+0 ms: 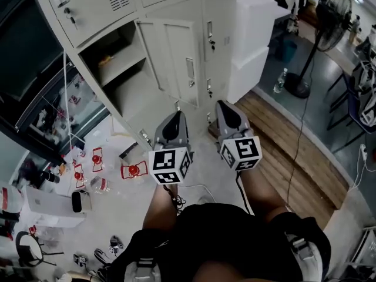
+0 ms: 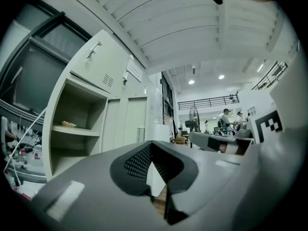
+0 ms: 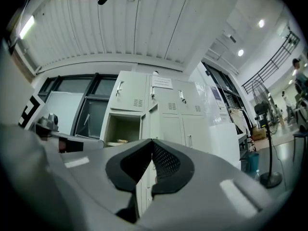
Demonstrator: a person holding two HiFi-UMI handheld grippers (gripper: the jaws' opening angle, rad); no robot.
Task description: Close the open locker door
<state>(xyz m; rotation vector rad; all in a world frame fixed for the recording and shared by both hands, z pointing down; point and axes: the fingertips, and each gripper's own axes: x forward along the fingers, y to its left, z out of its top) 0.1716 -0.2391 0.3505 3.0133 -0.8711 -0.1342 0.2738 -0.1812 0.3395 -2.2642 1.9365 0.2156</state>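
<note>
Locker door [image 1: 171,57] stands swung open to the right of its compartment [image 1: 114,54]. Left tongs [image 1: 175,116] and right tongs [image 1: 225,106] are both closed on nothing, apart from the door.

The left gripper [image 2: 150,144] has its jaws together, empty. Ahead the locker [image 2: 82,107] stands open, a small thing [image 2: 68,124] on its shelf [image 2: 84,131].

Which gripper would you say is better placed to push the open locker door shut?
Right, probably. The right gripper sits toward the outer side of the locker door, nearly edge-on to it; the left gripper faces the door's inner face and the open compartment. Both are shut and empty.
</note>
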